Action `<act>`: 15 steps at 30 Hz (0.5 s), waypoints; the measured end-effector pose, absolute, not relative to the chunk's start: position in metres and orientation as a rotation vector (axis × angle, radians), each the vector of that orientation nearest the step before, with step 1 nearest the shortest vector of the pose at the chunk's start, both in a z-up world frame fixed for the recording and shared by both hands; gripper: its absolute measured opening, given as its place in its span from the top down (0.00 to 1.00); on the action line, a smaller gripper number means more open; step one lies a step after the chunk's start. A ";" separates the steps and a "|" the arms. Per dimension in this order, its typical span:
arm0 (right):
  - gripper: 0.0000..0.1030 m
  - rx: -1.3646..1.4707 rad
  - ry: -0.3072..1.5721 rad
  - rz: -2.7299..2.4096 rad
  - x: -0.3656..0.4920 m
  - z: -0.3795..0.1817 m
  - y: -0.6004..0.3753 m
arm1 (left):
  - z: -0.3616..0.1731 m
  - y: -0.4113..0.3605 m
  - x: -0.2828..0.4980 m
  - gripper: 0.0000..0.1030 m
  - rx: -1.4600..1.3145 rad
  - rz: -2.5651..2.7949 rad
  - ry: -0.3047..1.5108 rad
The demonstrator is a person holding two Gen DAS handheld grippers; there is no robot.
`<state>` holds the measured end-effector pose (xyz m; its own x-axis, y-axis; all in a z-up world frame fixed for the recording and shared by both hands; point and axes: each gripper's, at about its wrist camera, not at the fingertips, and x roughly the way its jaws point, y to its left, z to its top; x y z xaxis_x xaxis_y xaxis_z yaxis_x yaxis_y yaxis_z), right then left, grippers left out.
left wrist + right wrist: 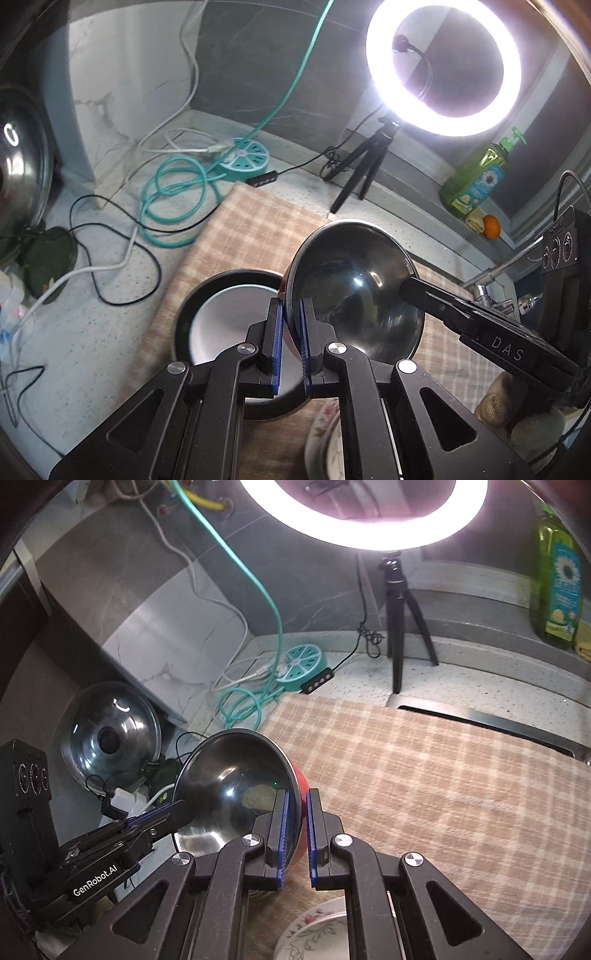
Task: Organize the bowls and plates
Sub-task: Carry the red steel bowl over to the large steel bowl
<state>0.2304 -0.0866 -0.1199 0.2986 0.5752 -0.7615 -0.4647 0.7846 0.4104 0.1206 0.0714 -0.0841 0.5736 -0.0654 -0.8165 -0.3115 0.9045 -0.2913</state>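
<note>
Closest to us, a floral-patterned plate point(314, 928) peeks out below the tongs. Our left tongs point(292, 345) pinch one rim of the steel bowl point(354, 291), and our right tongs point(297, 834) clamp the opposite rim, so the bowl hangs tilted between them above the checked cloth point(424, 775), red outside, mirror-smooth inside. Just beyond sits a black-rimmed bowl point(229, 306) with a matte white interior, probably where we nest this one. To do it well, we should level the steel bowl, centre it over the black rim, lower both sides evenly and let go together, since polished metal slips. Farther back, the speckled counter point(110, 332) carries tangled cables, a teal power hub point(243, 158) and a ring light point(443, 62).
</note>
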 end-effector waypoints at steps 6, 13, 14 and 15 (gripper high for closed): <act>0.92 0.092 1.095 0.705 0.225 -0.134 -0.061 | -0.092 0.086 0.113 0.93 -0.449 0.168 0.964; 0.92 0.084 1.137 0.709 0.224 -0.149 -0.048 | -0.105 0.099 0.109 0.93 -0.465 0.176 0.988; 0.92 0.079 1.140 0.707 0.224 -0.151 -0.045 | -0.107 0.100 0.108 0.93 -0.467 0.177 0.992; 0.92 0.076 1.142 0.708 0.224 -0.153 -0.044 | -0.109 0.102 0.108 0.93 -0.471 0.178 0.994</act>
